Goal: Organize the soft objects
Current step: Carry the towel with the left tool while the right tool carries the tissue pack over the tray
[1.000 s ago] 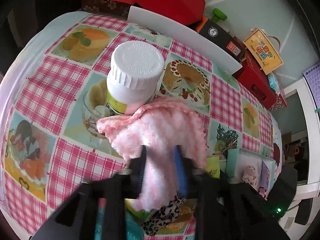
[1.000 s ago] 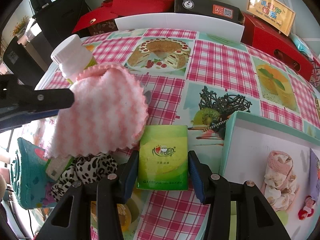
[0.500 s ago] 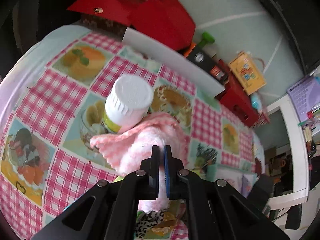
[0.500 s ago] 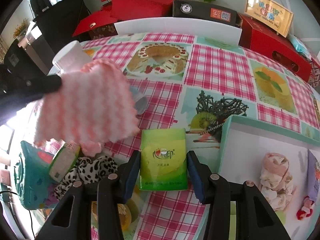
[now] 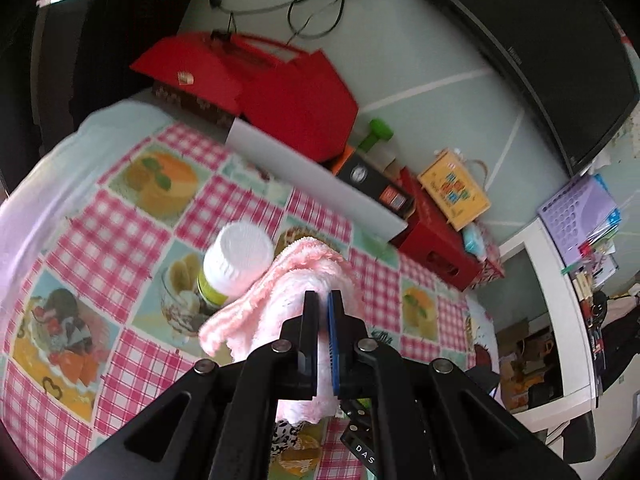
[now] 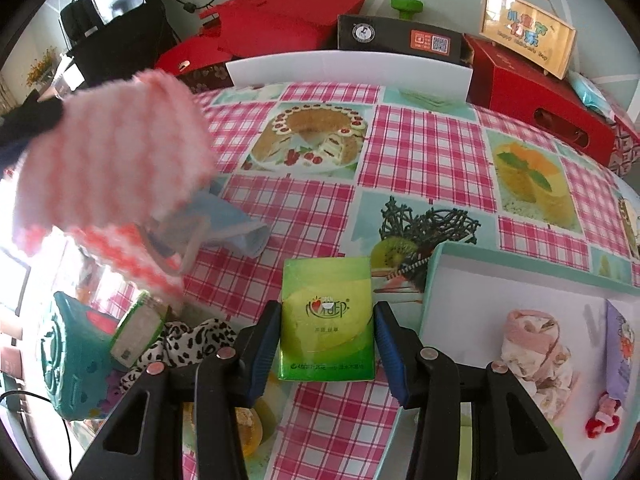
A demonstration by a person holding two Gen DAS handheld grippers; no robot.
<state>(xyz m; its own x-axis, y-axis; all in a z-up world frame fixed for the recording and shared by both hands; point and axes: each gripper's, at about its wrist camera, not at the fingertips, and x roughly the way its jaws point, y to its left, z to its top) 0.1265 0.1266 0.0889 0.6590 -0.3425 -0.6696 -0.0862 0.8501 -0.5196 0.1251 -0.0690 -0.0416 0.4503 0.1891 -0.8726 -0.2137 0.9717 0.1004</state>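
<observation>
My left gripper (image 5: 323, 300) is shut on a pink and white striped cloth (image 5: 288, 292) and holds it high above the table; the cloth also shows in the right wrist view (image 6: 116, 168), hanging at the left. My right gripper (image 6: 326, 320) is open around a green tissue pack (image 6: 326, 320) that lies on the checked tablecloth (image 6: 420, 152). A teal-rimmed white box (image 6: 520, 292) at the right holds a rolled floral cloth (image 6: 536, 348). A leopard-print cloth (image 6: 188, 340) lies left of the right gripper.
A white-capped bottle (image 5: 236, 264) stands under the lifted cloth. A light blue cloth (image 6: 232, 228) lies on the table. A teal toy (image 6: 68, 360) sits at the left edge. Red boxes (image 6: 280, 16) and a white board (image 6: 348, 70) line the far side.
My left gripper closed on the pink cloth and lifted it well above the table, uncovering the light blue cloth. The right gripper stayed around the tissue pack.
</observation>
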